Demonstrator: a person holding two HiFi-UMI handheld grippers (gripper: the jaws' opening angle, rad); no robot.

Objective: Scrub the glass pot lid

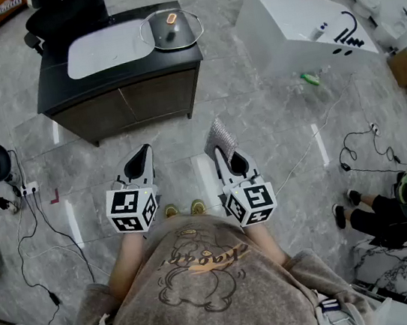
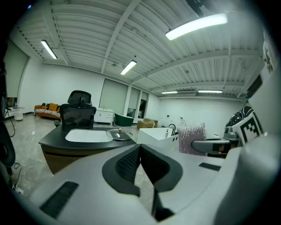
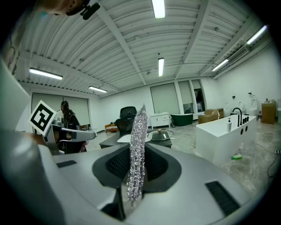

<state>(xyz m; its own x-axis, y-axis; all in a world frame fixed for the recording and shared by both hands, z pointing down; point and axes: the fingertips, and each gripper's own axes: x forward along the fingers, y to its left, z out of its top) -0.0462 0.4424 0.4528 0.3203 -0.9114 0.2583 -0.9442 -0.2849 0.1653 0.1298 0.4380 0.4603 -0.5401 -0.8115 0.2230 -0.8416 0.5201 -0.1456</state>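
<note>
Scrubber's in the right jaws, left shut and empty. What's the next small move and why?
Probably step forward to the counter. The lid lies on it by the sink, well ahead of the left gripper and the right gripper, which already clamps the scrubber; only the approach seems missing.

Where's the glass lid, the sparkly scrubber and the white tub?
glass pot lid (image 1: 169,36), head view, glass below the knob
sparkly scrubber (image 3: 137,145), right gripper view, its middle
white tub (image 1: 269,42), head view, side wall

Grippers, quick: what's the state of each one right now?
The left gripper: closed, nothing between its jaws.
The right gripper: closed on the silver scrubbing pad.
</note>
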